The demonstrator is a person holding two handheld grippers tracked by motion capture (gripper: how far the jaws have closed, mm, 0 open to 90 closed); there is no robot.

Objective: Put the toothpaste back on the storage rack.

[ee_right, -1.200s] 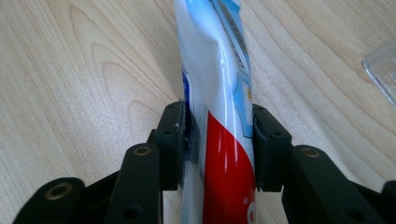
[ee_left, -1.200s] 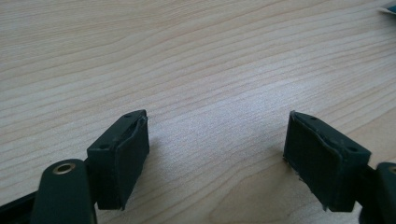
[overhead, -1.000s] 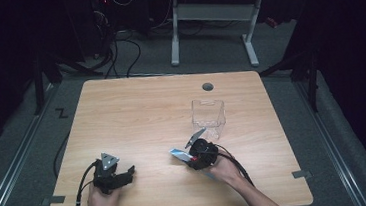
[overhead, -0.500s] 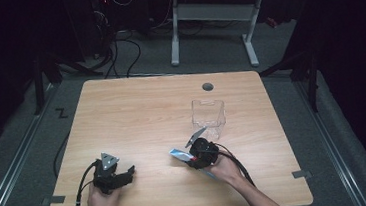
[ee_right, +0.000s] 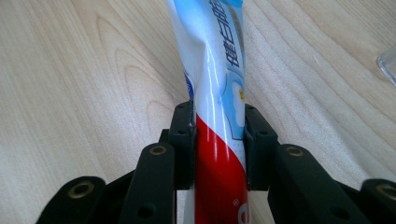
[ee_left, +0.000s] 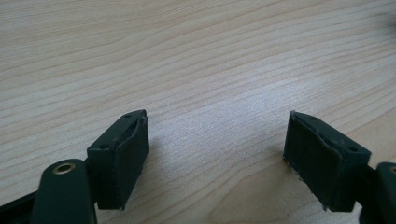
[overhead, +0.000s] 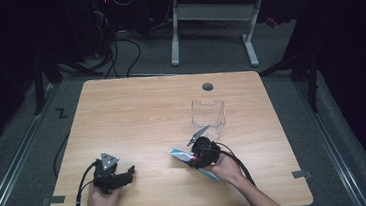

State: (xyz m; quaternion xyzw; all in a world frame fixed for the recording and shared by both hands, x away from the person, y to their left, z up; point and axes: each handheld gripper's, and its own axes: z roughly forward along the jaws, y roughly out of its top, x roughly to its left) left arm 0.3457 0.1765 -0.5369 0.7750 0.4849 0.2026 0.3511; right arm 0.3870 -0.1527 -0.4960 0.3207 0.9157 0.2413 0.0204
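A toothpaste tube (ee_right: 217, 93), white and light blue with a red band, lies between the jaws of my right gripper (ee_right: 218, 140), which is shut on it. In the high view the tube (overhead: 179, 154) pokes out leftward from that gripper (overhead: 196, 158) at the table's front centre-right. My left gripper (overhead: 127, 175) rests at the front left, held by a hand. Its jaws stand wide apart over bare wood in the left gripper view (ee_left: 217, 149), with nothing between them.
A clear plastic box (overhead: 208, 116) stands upright just behind the right gripper. A round cable hole (overhead: 207, 87) sits near the wooden table's (overhead: 136, 112) far edge. Cables trail from both grippers toward the front edge.
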